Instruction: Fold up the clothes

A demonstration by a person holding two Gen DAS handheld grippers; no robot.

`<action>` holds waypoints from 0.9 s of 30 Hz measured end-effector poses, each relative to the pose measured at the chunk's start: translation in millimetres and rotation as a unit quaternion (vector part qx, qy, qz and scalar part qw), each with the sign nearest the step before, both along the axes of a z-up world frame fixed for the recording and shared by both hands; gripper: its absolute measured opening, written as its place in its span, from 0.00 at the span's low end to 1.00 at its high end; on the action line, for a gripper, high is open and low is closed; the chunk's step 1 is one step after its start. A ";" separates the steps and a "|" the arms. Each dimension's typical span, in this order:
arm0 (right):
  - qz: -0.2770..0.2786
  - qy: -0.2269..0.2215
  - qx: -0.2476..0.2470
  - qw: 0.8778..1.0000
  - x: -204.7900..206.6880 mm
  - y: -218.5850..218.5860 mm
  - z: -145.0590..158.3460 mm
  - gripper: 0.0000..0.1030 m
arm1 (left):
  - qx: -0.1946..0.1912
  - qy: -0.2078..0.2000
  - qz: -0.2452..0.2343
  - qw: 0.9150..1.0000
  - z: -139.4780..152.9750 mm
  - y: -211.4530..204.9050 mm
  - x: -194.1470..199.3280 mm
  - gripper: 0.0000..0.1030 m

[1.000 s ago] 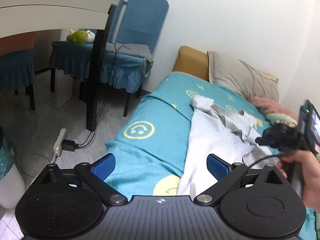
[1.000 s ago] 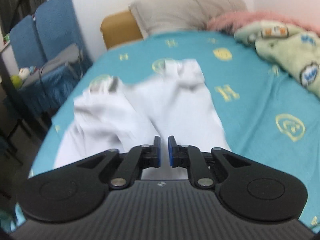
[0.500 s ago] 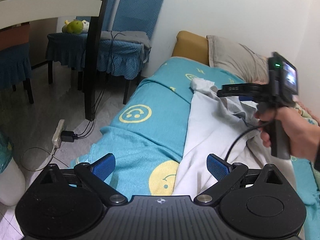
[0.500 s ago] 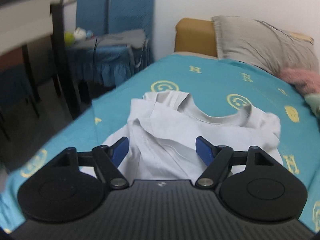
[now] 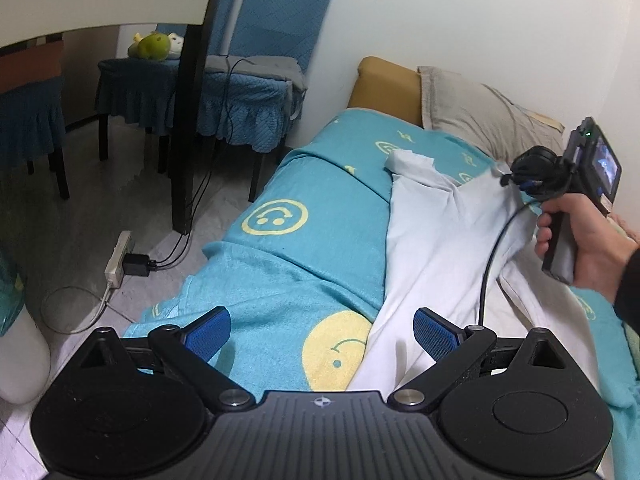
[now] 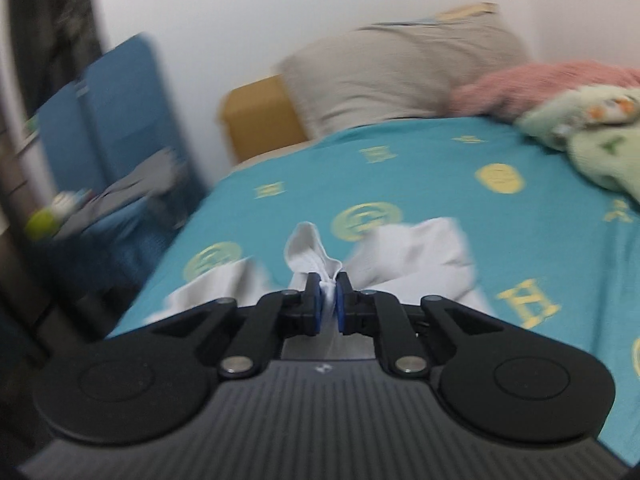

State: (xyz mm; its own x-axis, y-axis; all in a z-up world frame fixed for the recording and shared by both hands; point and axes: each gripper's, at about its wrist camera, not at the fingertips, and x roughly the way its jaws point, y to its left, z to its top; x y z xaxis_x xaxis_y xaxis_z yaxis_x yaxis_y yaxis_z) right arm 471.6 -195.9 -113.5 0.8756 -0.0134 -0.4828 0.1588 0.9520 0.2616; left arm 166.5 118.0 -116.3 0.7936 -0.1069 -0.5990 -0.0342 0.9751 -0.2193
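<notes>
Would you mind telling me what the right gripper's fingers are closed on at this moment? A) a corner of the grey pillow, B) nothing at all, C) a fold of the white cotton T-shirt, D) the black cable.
C: in the right wrist view the right gripper has its blue-padded fingers pinched together on a bunched fold of the white cotton T-shirt, which lies on the teal smiley-print bedsheet.

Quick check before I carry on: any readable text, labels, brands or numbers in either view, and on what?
"H": yellow letter motifs repeated on the teal bedspread, alongside smiley faces, which are pictures, not text.
Screen on the right gripper: lit, contents too small to read.
Emblem on the left gripper body: a small crosshair mark, no letters.
White shirt: no print visible.
</notes>
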 end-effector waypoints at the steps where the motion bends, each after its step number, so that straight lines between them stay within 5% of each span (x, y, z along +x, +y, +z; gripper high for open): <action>1: -0.017 0.009 -0.004 1.000 4.0 -5.7 -4.7 0.10 | 0.007 -0.001 -0.004 1.000 -0.8 -2.8 0.2 0.96; 4: -0.032 0.029 0.014 0.999 9.2 -22.3 -16.8 0.12 | 0.021 0.002 -0.014 1.000 -3.8 -10.4 1.4 0.96; 8: 0.018 0.045 0.030 0.998 -8.1 -26.5 -10.0 0.14 | 0.043 -0.005 -0.027 0.999 -2.8 -20.1 -2.8 0.96; 10: 0.044 0.047 0.020 0.998 -25.6 -22.9 3.0 0.30 | 0.055 -0.010 -0.036 0.998 -1.4 -24.9 -5.5 0.96; 12: 0.062 0.030 0.019 0.997 -54.7 -19.4 24.3 0.72 | 0.066 -0.015 -0.044 0.997 0.1 -29.8 -8.3 0.96; 21: 0.143 -0.014 0.004 0.990 -245.8 9.2 121.4 0.77 | 0.024 -0.002 -0.071 0.997 25.0 -19.1 -39.5 0.96; 27: 0.157 -0.016 -0.036 0.987 -367.8 22.0 121.0 0.78 | -0.037 0.053 -0.093 0.994 36.9 1.2 -53.2 0.96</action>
State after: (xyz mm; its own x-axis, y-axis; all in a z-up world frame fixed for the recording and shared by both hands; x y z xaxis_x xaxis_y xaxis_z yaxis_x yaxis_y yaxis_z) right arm 103.8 -173.9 7.5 0.8569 0.2272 -0.4627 -0.1534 0.9693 0.1920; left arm 113.3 119.2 -79.4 0.6889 -0.2915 -0.6637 0.1174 0.9483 -0.2947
